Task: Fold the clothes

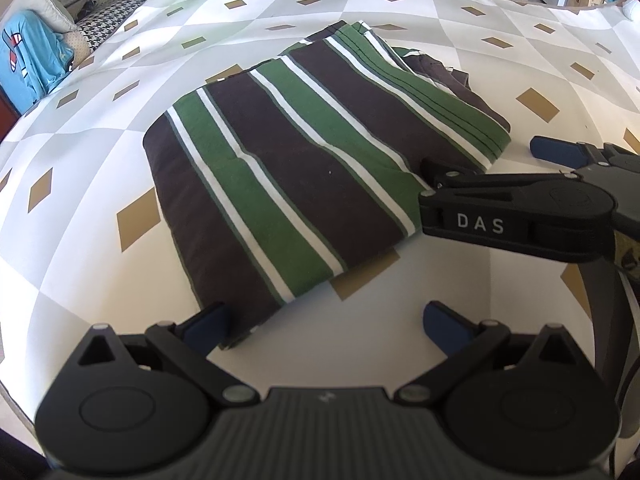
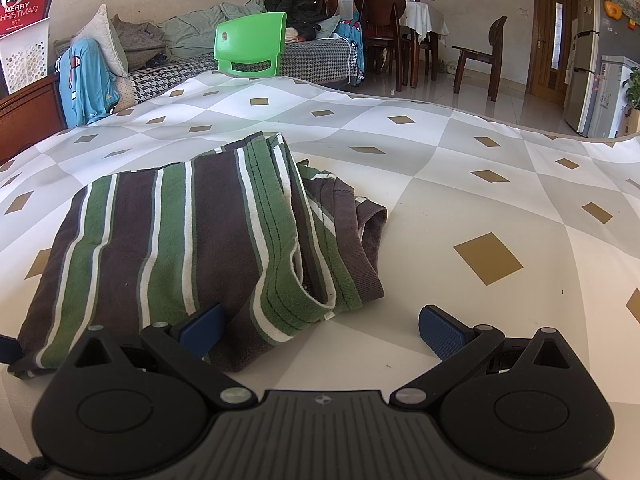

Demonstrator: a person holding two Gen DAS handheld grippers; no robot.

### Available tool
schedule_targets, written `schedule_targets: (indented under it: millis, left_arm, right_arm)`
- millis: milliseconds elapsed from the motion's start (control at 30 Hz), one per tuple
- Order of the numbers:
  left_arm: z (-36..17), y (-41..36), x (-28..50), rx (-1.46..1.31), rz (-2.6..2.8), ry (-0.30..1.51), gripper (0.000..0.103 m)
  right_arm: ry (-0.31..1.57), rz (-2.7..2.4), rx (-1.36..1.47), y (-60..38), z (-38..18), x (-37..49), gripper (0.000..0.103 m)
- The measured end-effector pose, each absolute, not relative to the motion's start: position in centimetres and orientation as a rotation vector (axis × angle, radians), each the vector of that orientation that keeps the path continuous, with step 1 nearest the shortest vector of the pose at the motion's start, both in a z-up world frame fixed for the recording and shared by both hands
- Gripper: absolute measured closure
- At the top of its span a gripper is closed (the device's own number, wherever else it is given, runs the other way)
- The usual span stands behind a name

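A folded shirt point(image 1: 304, 168) with brown, green and white stripes lies flat on the patterned sheet point(image 1: 100, 128). My left gripper point(image 1: 328, 328) is open just short of the shirt's near corner, with its left pad point(image 1: 208, 328) beside that corner. Also open, my right gripper point(image 1: 480, 157) comes in from the right at the shirt's right edge. In the right wrist view the shirt point(image 2: 160, 240) fills the left half, its brown collar and loose hem bunched on its right side. There my right gripper point(image 2: 322, 330) holds nothing, and its left pad point(image 2: 200, 328) is over the shirt's near edge.
The sheet point(image 2: 460, 168) with gold diamonds stretches far to the right of the shirt. Behind it are a green plastic chair point(image 2: 250, 46), a sofa point(image 2: 168, 68) with cushions and a blue garment point(image 2: 80, 80), wooden dining chairs point(image 2: 480, 56) and a fridge point(image 2: 588, 64).
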State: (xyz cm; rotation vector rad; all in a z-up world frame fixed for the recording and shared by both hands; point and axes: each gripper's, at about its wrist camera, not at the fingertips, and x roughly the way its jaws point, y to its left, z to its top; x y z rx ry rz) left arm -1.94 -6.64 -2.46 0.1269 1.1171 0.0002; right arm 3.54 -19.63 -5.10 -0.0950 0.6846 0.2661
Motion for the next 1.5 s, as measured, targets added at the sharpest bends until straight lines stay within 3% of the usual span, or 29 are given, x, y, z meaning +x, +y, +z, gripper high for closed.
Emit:
schedule_targets:
  millis: [1500]
  left_arm:
    - [-2.5, -7.2, -1.8, 0.082, -0.066, 1.122, 0.000]
  right_arm:
    - [0.684, 0.266, -0.095, -19.6, -5.1, 3.6, 0.000]
